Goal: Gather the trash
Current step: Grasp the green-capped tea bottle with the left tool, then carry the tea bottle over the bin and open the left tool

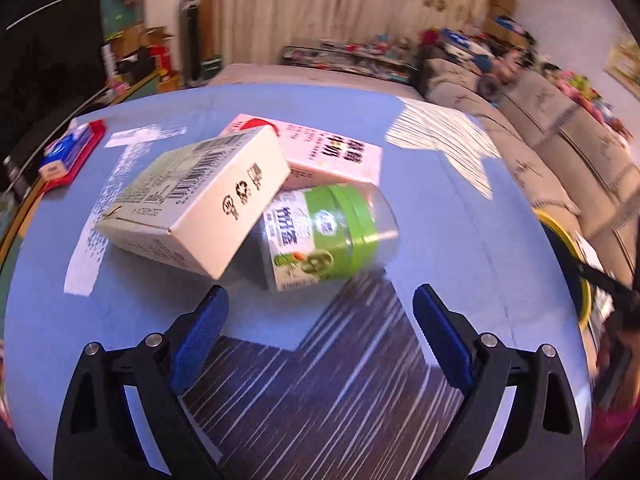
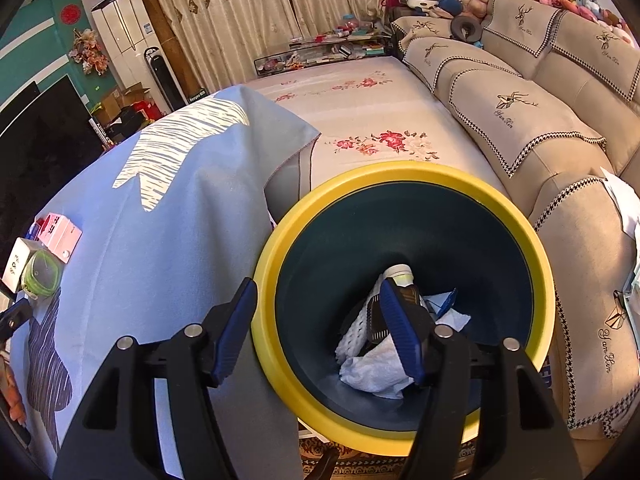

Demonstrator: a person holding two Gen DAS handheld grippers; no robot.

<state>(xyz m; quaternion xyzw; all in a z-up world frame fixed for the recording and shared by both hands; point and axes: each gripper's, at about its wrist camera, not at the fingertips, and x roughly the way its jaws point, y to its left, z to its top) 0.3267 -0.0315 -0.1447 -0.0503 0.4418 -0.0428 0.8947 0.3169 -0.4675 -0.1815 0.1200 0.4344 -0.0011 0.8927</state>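
Observation:
In the left wrist view a cream carton lies tilted across a pink carton and a green-labelled clear jar on the blue cloth. My left gripper is open and empty, just short of the jar. In the right wrist view my right gripper is open and empty, straddling the near rim of a yellow-rimmed dark bin. The bin holds crumpled tissue, white foam netting and a bottle. The same cartons and jar show at the far left.
A blue patterned cloth covers the table. A red and blue pack lies at its far left edge. A beige sofa stands right of the bin. A floral-covered surface lies beyond the cloth.

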